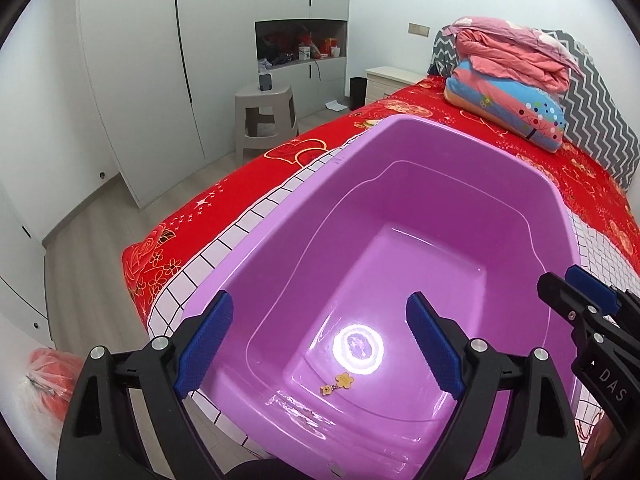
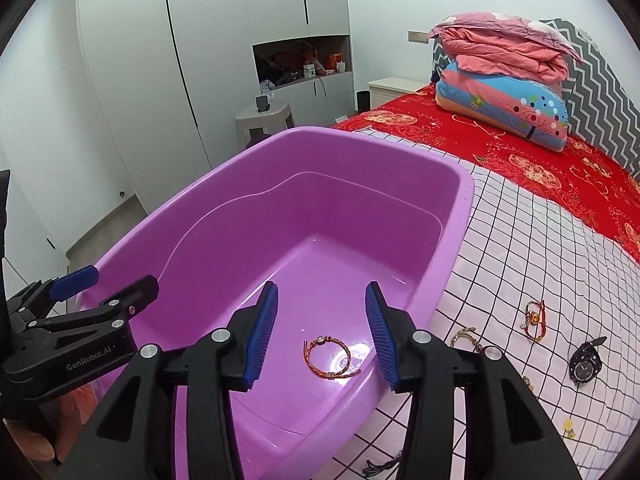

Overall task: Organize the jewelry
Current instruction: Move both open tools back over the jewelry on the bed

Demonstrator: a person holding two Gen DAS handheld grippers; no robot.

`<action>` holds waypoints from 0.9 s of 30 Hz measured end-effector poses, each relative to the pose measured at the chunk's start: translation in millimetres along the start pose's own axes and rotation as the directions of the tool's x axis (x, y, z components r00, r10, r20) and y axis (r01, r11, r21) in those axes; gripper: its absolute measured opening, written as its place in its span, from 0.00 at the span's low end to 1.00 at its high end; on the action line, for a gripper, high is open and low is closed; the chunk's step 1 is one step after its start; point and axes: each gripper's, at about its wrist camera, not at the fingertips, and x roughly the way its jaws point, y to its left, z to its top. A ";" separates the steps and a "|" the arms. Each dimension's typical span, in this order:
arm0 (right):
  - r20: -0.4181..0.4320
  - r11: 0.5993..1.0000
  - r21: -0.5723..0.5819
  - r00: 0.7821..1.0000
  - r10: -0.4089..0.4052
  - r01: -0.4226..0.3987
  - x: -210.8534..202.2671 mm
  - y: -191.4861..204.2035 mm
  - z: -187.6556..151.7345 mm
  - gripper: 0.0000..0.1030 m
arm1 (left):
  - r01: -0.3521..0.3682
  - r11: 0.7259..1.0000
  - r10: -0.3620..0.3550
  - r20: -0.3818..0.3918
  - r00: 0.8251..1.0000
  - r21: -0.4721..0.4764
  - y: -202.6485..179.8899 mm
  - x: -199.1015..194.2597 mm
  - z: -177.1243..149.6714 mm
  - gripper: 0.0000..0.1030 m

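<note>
A purple plastic tub (image 1: pixel 280 216) stands on a checked sheet on the bed. My left gripper (image 1: pixel 320 298) hangs open over its near end with nothing between the pads. Below it, a small yellow flower charm (image 1: pixel 343 380) lies on the tub floor. My right gripper (image 2: pixel 322 286) is also open above the tub (image 2: pixel 460 240), and a red braided bracelet (image 2: pixel 326 356) lies loose on the floor beneath it. On the sheet to the tub's right lie a red string bracelet (image 2: pixel 534 318), a gold bracelet (image 2: pixel 466 336) and a black watch (image 2: pixel 586 364).
A small yellow piece (image 2: pixel 568 426) and a black cord (image 2: pixel 380 468) lie on the checked sheet (image 2: pixel 520 248) near the front. Folded quilts (image 2: pixel 500 80) sit at the bed's head on the red cover. A grey stool (image 1: pixel 264 116) and white wardrobes stand beyond the bed.
</note>
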 end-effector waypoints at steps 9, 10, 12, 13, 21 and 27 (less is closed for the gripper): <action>0.049 0.999 0.003 0.998 -0.036 0.036 -23.2 -6.1 -11.0 0.51 | 0.005 1.000 -0.005 0.013 1.000 0.027 -11.5 -13.4 -7.2 0.87; 0.052 0.999 0.005 0.998 -0.037 0.037 -25.6 -7.4 -12.0 0.52 | 0.010 1.000 -0.011 0.015 1.000 0.028 -12.9 -15.5 -7.8 0.89; 0.052 0.999 0.020 0.998 -0.031 0.030 -30.2 -11.1 -14.4 0.54 | 0.025 0.999 -0.026 0.022 0.999 0.034 -16.9 -21.1 -9.3 0.89; 0.052 0.999 0.030 0.998 -0.027 0.026 -32.8 -13.3 -16.5 0.55 | 0.025 0.999 -0.026 0.025 0.999 0.040 -18.9 -23.2 -9.9 0.89; 0.069 0.996 0.078 0.997 -0.045 0.040 -56.0 -27.4 -32.3 0.60 | 0.051 0.995 -0.055 0.047 0.997 0.088 -39.3 -43.3 -22.8 0.91; 0.073 0.991 0.116 0.995 -0.075 0.066 -73.7 -42.1 -50.9 0.62 | 0.080 0.989 -0.087 0.049 0.995 0.127 -57.2 -55.6 -39.6 0.91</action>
